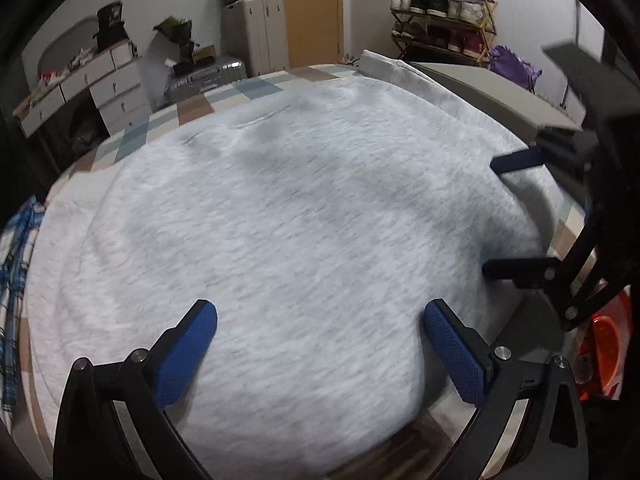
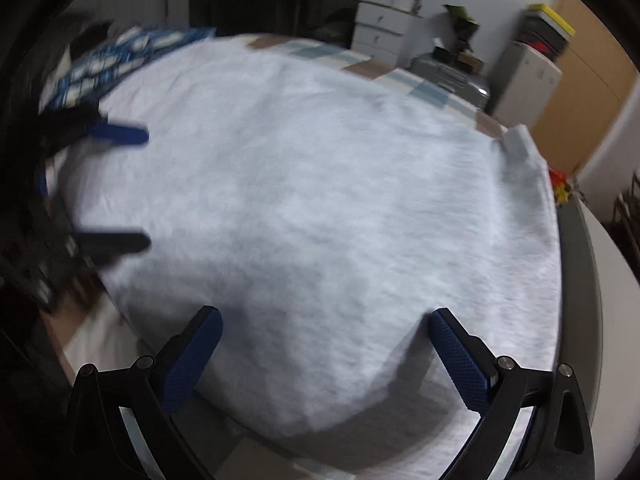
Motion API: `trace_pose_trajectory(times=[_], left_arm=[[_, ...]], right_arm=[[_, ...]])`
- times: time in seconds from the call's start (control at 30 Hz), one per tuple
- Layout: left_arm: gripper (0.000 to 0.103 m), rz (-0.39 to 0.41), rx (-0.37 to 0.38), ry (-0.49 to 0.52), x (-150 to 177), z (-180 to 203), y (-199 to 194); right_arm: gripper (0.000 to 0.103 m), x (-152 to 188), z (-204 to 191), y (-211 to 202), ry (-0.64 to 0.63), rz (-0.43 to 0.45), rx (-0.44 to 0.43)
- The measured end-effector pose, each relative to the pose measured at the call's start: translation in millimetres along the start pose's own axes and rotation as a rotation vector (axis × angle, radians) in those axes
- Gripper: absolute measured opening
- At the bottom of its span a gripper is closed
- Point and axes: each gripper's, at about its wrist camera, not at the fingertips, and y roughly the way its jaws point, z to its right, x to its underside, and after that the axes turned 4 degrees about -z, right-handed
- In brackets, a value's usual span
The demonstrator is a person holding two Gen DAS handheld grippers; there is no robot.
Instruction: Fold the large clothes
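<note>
A large light grey sweatshirt [image 1: 288, 208] lies spread flat on a checked bed cover [image 1: 192, 108]; it also fills the right wrist view [image 2: 320, 200]. A ribbed cuff [image 2: 518, 144] shows at its far right edge. My left gripper [image 1: 320, 344] is open and empty just above the garment's near edge. My right gripper [image 2: 326, 352] is open and empty over the near edge too. Each gripper shows in the other's view, the right one [image 1: 504, 216] at the right, the left one [image 2: 140, 188] at the left, both open.
A blue plaid cloth [image 2: 116, 60] lies at the bed's left side [image 1: 12, 280]. A white drawer unit [image 1: 108, 88], a suitcase [image 1: 204, 76], a shoe rack [image 1: 444, 12] and a grey board [image 1: 488, 92] stand around the bed. An orange object [image 1: 604, 344] is at the right.
</note>
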Motion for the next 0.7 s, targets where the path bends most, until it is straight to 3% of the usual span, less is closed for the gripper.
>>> trace_pose_trajectory(times=[0.1, 0.27, 0.3, 0.37, 0.4, 0.5, 0.63, 0.7], left_arm=[[0.101, -0.002, -0.061, -0.020, 9, -19, -12], [0.101, 0.042, -0.283, -0.184, 30, -80, -42], [0.101, 0.058, -0.305, -0.230, 34, -92, -47], [0.101, 0.070, -0.256, -0.311, 42, -115, -52], [0.101, 0.046, -0.232, -0.328, 46, -122, -49], [0.102, 0.001, -0.344, -0.303, 54, -128, -34], [0.102, -0.004, -0.348, -0.402, 64, -146, -35], [0.102, -0.004, -0.393, -0.406, 64, -148, -41]], right_arm=[[0.103, 13, 24, -3, 0.074, -0.029, 0.022], [0.103, 33, 56, -10, 0.199, -0.089, 0.109], [0.103, 33, 57, -14, 0.203, -0.079, 0.131], [0.103, 24, 52, -30, 0.189, -0.025, 0.216], [0.103, 20, 51, -36, 0.189, 0.014, 0.213], [0.103, 5, 45, -41, 0.189, 0.112, 0.126], [0.103, -9, 32, -2, 0.178, 0.016, 0.127], [0.103, -5, 34, 2, 0.203, 0.028, 0.096]])
